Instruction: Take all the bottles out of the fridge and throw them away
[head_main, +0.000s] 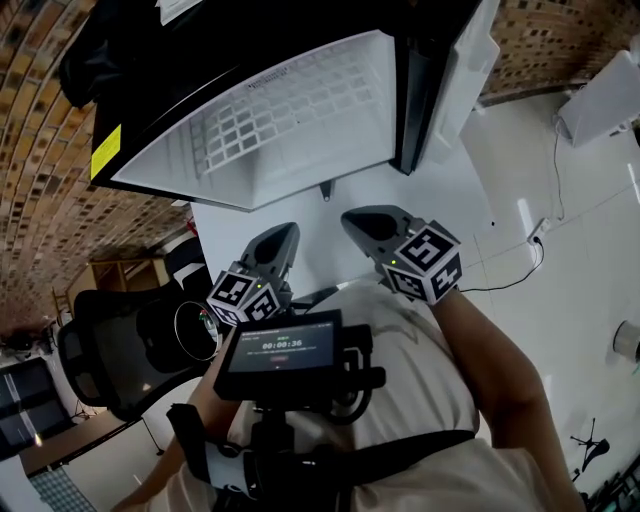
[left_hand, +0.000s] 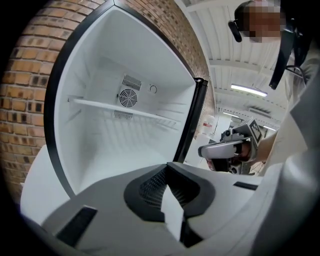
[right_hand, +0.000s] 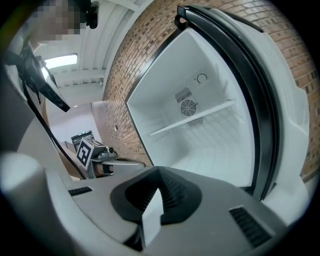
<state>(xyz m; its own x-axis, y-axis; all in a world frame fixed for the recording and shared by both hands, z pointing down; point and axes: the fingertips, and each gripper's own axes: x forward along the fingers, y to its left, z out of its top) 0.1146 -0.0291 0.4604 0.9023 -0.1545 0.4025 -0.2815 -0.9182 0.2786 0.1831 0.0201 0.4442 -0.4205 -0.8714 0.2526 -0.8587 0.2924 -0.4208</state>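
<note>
L gripper (head_main: 284, 236): jaws shut tip to tip, nothing btwn them. R gripper (head_main: 354, 219): same, jaws together, empty. Both are held side by side, a gap btwn them, in front of the person's chest. Noses aim at the fridge (head_main: 290, 130), tilted slightly down. The marker cube (head_main: 428, 262) on the R gripper faces back toward the head cam. The R forearm runs straight back to a bent elbow by the torso. A small screen (head_main: 280, 350) on the chest rig sits just behind the L gripper.

The fridge stands just ahead, door (head_main: 455, 70) swung wide on the R side, black seal (right_hand: 257, 125) round the opening. Inside show white walls, one shelf (left_hand: 120, 109) across the back & a round fan vent (left_hand: 128, 97) just above it.

Brick wall (head_main: 40, 200) hems the fridge on the L. A black chair (head_main: 110, 360) sits close by the person's L side. To the R the pale floor (head_main: 560, 330) lies open, w/ a cable (head_main: 520, 265) trailing across it & a white box (head_main: 605, 100) well off to the far R.
</note>
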